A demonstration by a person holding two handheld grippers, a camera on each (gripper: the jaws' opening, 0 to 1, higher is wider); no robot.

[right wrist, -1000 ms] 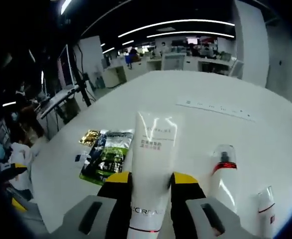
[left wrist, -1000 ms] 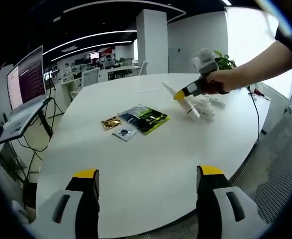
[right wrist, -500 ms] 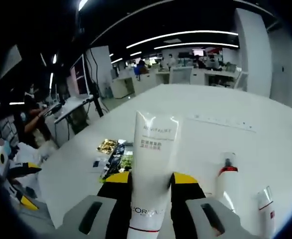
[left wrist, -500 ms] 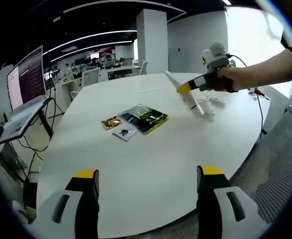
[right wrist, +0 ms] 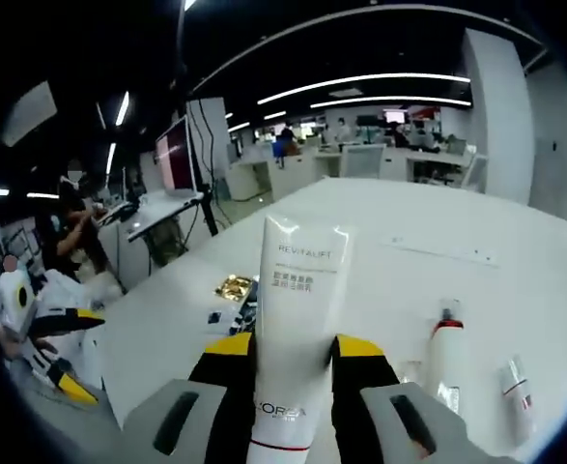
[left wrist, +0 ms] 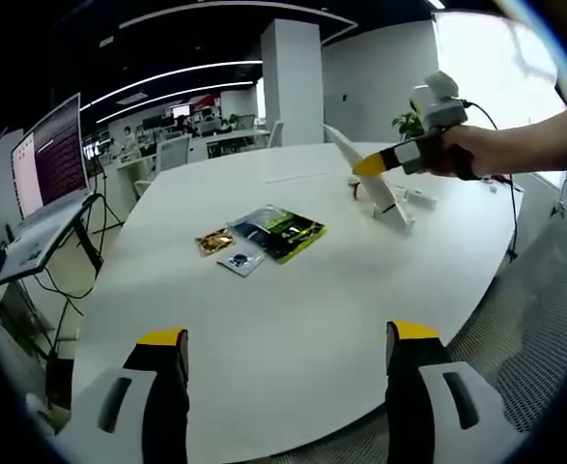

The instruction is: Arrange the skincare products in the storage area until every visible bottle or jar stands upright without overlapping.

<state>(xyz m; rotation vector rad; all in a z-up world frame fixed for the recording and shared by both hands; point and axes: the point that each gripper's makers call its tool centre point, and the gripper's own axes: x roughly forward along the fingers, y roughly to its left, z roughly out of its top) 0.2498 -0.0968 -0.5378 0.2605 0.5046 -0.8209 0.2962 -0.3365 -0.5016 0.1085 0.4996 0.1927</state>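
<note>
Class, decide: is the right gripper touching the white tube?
Touching. In the right gripper view, the white tube stands clamped between the right gripper's yellow-tipped jaws, both pressed against its sides with no gap.

Left gripper (left wrist: 285, 387) sat low at the bottom of the left gripper view, fingers (left wrist: 165, 387) spread wide apart, nothing between them. Right gripper (right wrist: 290, 372) had its fingers (right wrist: 227, 372) clamped on a white tube (right wrist: 296, 329). In the left gripper view it appeared upper right, held by a hand (left wrist: 462, 155).
</note>
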